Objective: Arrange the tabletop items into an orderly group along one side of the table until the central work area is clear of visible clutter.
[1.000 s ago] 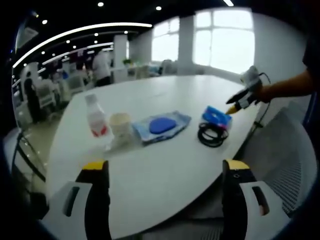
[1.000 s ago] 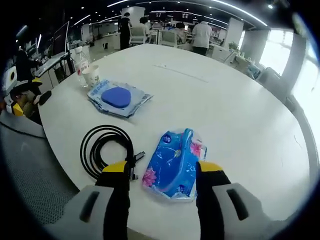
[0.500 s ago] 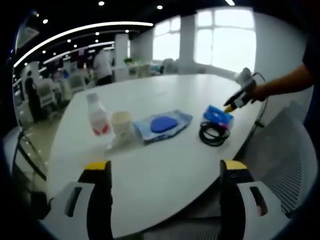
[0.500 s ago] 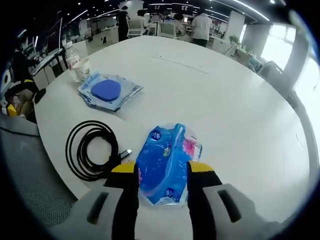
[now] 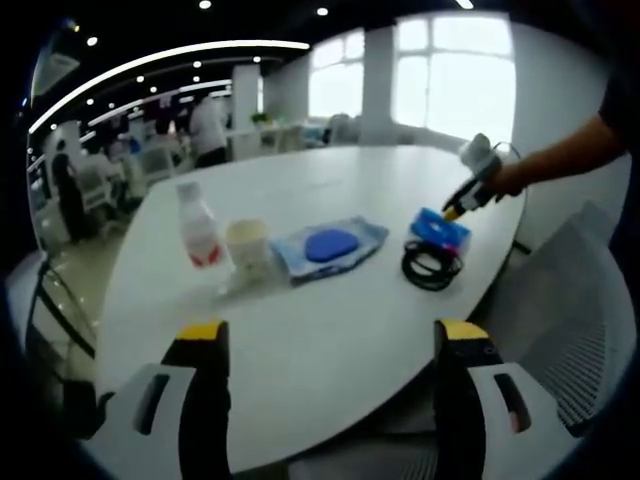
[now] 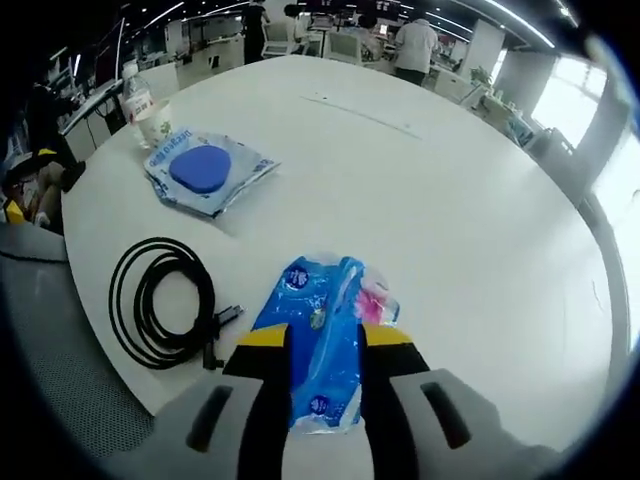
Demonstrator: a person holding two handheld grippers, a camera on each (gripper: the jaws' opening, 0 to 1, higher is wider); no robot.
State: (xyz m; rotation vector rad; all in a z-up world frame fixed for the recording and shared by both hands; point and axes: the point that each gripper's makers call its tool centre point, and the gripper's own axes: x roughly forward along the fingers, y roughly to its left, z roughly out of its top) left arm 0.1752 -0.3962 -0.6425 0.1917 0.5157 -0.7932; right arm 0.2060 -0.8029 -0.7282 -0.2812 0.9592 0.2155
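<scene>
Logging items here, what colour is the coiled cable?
Black. The coiled cable shows best in the right gripper view, beside the blue packet.

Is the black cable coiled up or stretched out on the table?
Coiled: the black cable lies in round loops flat on the table, beside the blue packet.

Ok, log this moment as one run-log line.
right claw: shut on blue tissue pack | left claw: open, over table | coiled black cable: beside pack
</scene>
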